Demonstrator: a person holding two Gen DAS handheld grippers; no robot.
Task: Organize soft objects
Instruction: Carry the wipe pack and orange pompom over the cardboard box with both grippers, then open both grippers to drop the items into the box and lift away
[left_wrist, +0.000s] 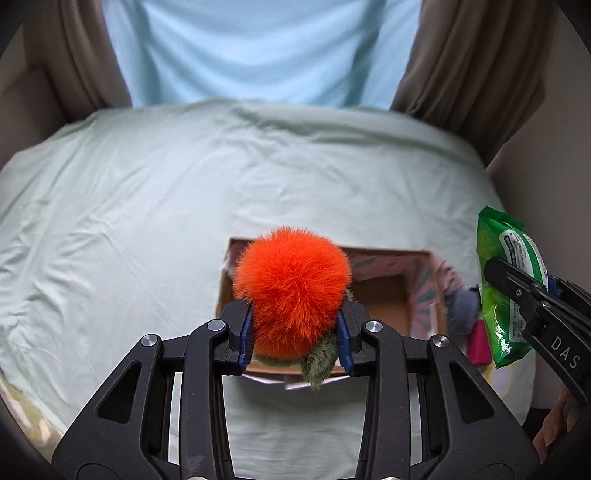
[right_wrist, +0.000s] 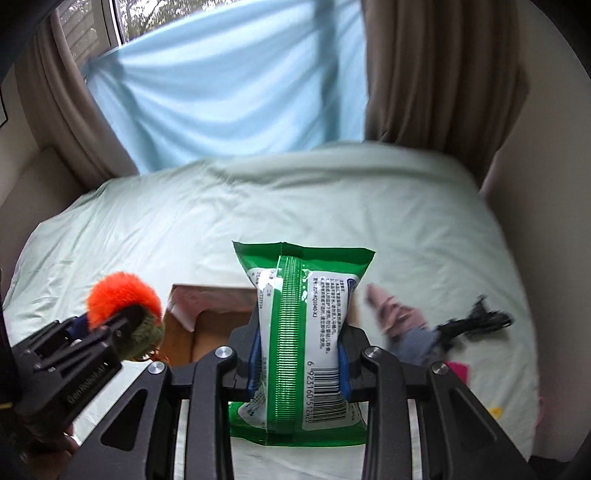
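Note:
A fluffy orange plush ball with a green leaf (left_wrist: 291, 291) is pinched in my left gripper (left_wrist: 295, 339), which is shut on it above an open cardboard box (left_wrist: 384, 299) on the bed. My right gripper (right_wrist: 300, 354) is shut on a green pack of wet wipes (right_wrist: 301, 332), held upright just right of the box (right_wrist: 218, 325). In the left wrist view the wipes pack (left_wrist: 506, 284) and the right gripper (left_wrist: 517, 295) show at the right edge. The right wrist view shows the plush ball (right_wrist: 122, 299) in the left gripper (right_wrist: 118, 325) at the left.
A pale green sheet (left_wrist: 147, 221) covers the bed. Right of the box lie a pink and grey cloth (right_wrist: 399, 325), a black object (right_wrist: 476, 317) and a magenta item (right_wrist: 460, 371). Brown curtains (right_wrist: 436, 74) and a light blue drape (right_wrist: 229, 92) hang behind the bed.

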